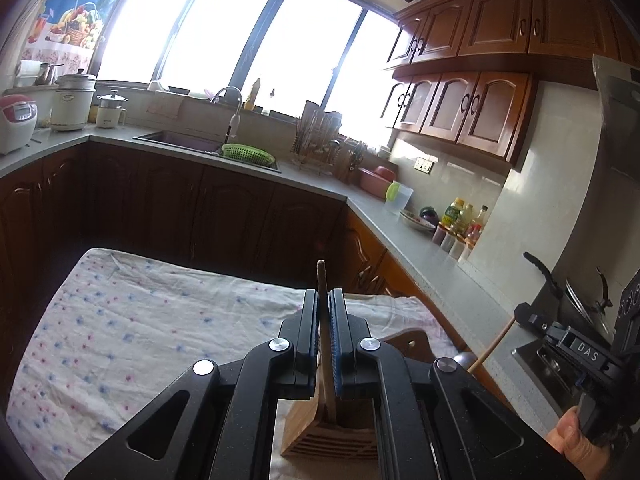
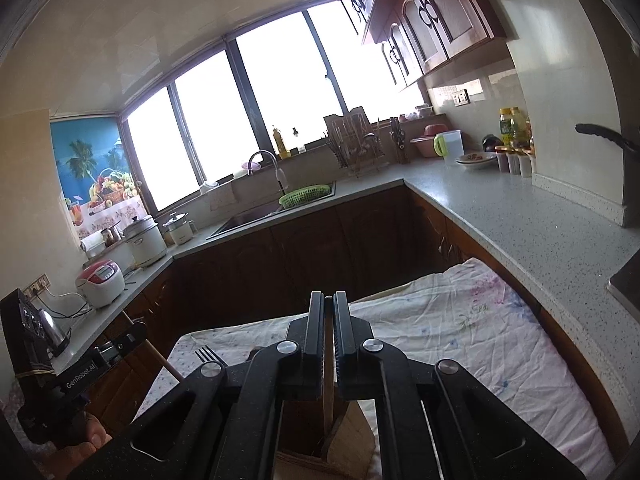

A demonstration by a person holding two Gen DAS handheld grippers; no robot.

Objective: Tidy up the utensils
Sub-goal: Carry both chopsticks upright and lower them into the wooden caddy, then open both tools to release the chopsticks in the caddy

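Note:
In the left wrist view my left gripper [image 1: 324,300] is shut on a thin wooden stick-like utensil [image 1: 322,280]. The utensil stands upright, and its lower end goes into a wooden utensil holder [image 1: 320,436] below the jaws. In the right wrist view my right gripper [image 2: 329,304] is shut on a thin wooden utensil [image 2: 329,384] that runs down into the same wooden holder [image 2: 352,432]. A metal fork [image 2: 206,354] lies on the floral cloth [image 2: 460,328] to the left. The right gripper [image 1: 532,316] also shows at the right edge of the left wrist view, and the left gripper [image 2: 132,336] at the left of the right wrist view.
The cloth-covered table [image 1: 140,320] stands between L-shaped counters [image 1: 432,264]. A sink with a green basket [image 1: 248,154], a dish rack [image 1: 316,140], rice cookers [image 1: 76,100], a jug [image 1: 398,196] and condiment bottles [image 1: 460,224] line the counters. A chair back [image 1: 408,340] stands by the table.

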